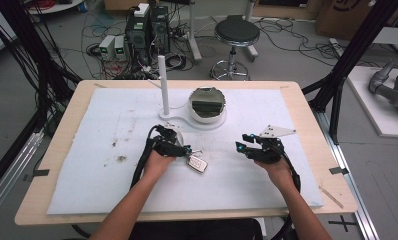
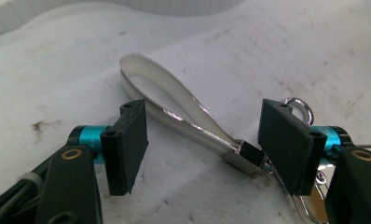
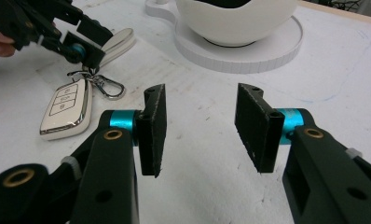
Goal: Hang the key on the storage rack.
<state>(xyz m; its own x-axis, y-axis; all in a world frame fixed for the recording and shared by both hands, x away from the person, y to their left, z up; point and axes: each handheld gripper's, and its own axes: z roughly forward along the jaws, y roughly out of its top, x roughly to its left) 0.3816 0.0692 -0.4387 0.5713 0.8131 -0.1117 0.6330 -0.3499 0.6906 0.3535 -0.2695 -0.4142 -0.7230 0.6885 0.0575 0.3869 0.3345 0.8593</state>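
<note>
A white car key fob (image 1: 198, 164) (image 3: 65, 108) lies flat on the white mat (image 1: 87, 150). A metal clip (image 3: 106, 86) joins it to a white loop strap (image 2: 174, 105) (image 3: 118, 42). My left gripper (image 1: 181, 148) (image 2: 204, 144) is low over the mat with its jaws on either side of the strap. The pads stand apart from the strap, so the gripper is open. To its right, my right gripper (image 1: 244, 144) (image 3: 200, 130) hovers open above bare mat with nothing between its jaws.
Behind the grippers a white bowl (image 1: 207, 105) (image 3: 235, 18) sits on a round white base (image 1: 187, 122), with a tall white post (image 1: 163, 82) at the base's left. The mat has dark stains at its left. A stool and cables are beyond the table.
</note>
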